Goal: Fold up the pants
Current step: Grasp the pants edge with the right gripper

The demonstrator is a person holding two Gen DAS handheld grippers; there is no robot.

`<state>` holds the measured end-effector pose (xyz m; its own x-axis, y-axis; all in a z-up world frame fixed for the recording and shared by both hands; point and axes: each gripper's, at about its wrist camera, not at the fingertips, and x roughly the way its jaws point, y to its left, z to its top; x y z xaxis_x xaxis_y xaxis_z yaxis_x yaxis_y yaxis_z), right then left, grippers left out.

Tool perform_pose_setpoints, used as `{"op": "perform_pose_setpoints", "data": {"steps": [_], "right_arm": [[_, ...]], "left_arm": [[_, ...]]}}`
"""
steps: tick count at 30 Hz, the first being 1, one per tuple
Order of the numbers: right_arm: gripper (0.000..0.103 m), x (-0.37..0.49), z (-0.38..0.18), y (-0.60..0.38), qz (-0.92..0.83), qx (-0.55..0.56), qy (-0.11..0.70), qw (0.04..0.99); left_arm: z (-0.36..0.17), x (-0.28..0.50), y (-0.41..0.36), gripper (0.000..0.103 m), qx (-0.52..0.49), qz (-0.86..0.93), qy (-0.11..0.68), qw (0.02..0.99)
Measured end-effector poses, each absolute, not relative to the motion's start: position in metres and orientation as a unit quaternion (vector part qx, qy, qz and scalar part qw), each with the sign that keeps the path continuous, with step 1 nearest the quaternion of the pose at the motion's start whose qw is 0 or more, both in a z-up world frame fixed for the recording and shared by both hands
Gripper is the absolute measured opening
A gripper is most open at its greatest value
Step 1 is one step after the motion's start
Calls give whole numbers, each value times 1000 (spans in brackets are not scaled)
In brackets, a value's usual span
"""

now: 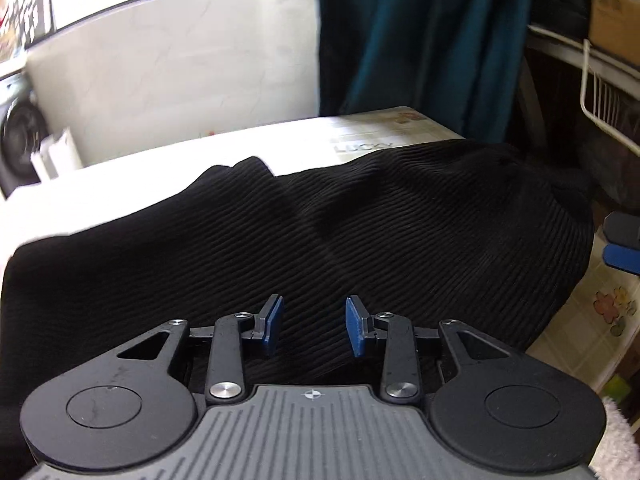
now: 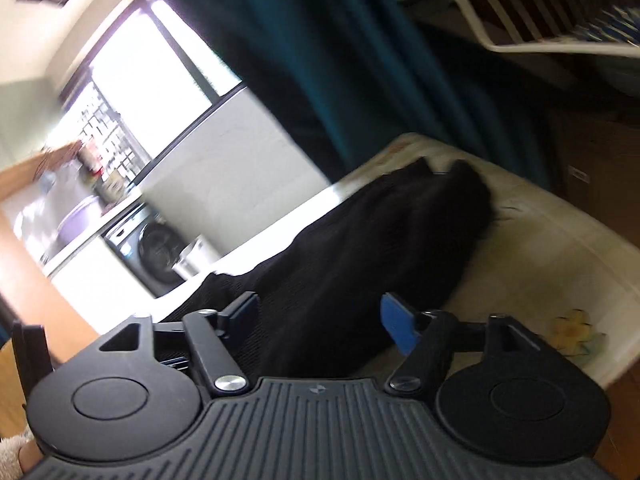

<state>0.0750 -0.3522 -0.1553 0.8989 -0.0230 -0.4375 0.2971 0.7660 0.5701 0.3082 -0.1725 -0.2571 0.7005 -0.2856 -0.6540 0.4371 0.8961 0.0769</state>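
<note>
1. Left wrist view gives me the worktop first: a broad, pale, smooth surface, glossy-looking, with flower prints near its right edge. I'd expect cloth to slide on it readily.
2. Spread over most of it are the pants, black and finely ribbed, lying in a loose heap with soft ridges and hollows; their right side droops over the worktop's edge. In the right wrist view they run away from me as a long dark mass.
3. I judge them light, limp and not fragile. They will sag from any single pinch, so I'd take them at two spread points along a hem or the waistband, which I cannot pick out from here.
4. Ribbing should give the pads some bite; a thin edge will hold better than a bunched fold.
5. My left gripper hangs just above the cloth, its blue pads partly apart, with nothing pinched.
6. My right gripper has its jaws wide, empty, at the pants' near end; the view is blurred.
</note>
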Motion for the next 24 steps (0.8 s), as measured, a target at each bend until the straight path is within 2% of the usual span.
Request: {"op": "perform_pose_setpoints", "data": {"steps": [9, 24], "right_arm": [[78, 94, -201, -397, -106, 438, 203, 869], [81, 123, -205, -411, -160, 428, 193, 869]], "left_arm": [[-263, 313, -183, 39, 111, -197, 345, 911], [-267, 315, -187, 41, 108, -186, 347, 913]]}}
